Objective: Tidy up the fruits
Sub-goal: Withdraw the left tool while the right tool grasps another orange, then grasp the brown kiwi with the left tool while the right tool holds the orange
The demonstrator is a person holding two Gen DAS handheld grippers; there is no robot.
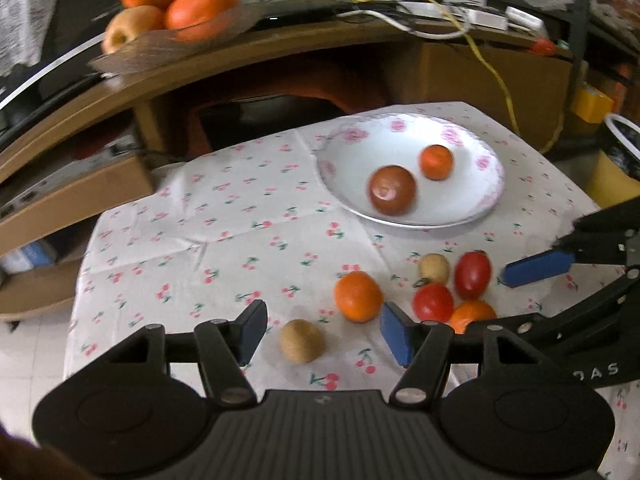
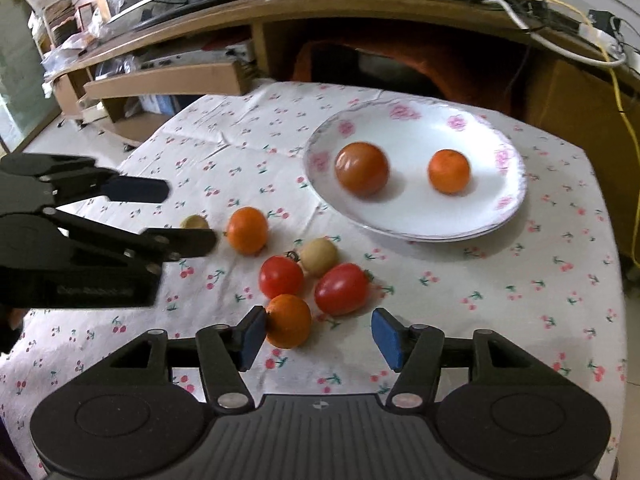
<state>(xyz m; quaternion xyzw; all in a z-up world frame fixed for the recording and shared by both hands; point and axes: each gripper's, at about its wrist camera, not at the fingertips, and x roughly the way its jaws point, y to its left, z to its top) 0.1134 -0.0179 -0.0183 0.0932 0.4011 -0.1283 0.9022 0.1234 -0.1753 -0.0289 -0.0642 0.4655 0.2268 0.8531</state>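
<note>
Hovering both grippers over loose fruit on the cherry-print tablecloth point(image 1: 208, 240), jaws apart, nothing held.

Left wrist view: we see the left gripper point(image 1: 324, 336) with jaws apart around a tan fruit point(image 1: 302, 340) without touching it; an orange point(image 1: 357, 296) lies just beyond; a flowered plate point(image 1: 472, 216) holds a big tomato point(image 1: 392, 190) and a small orange point(image 1: 436, 162). Right wrist view: we see the right gripper point(image 2: 318, 338) with jaws apart, its left pad right beside, maybe touching, a near orange point(image 2: 289, 321); two red tomatoes point(image 2: 341, 289) and another tan fruit point(image 2: 319, 257) cluster beyond.
</note>
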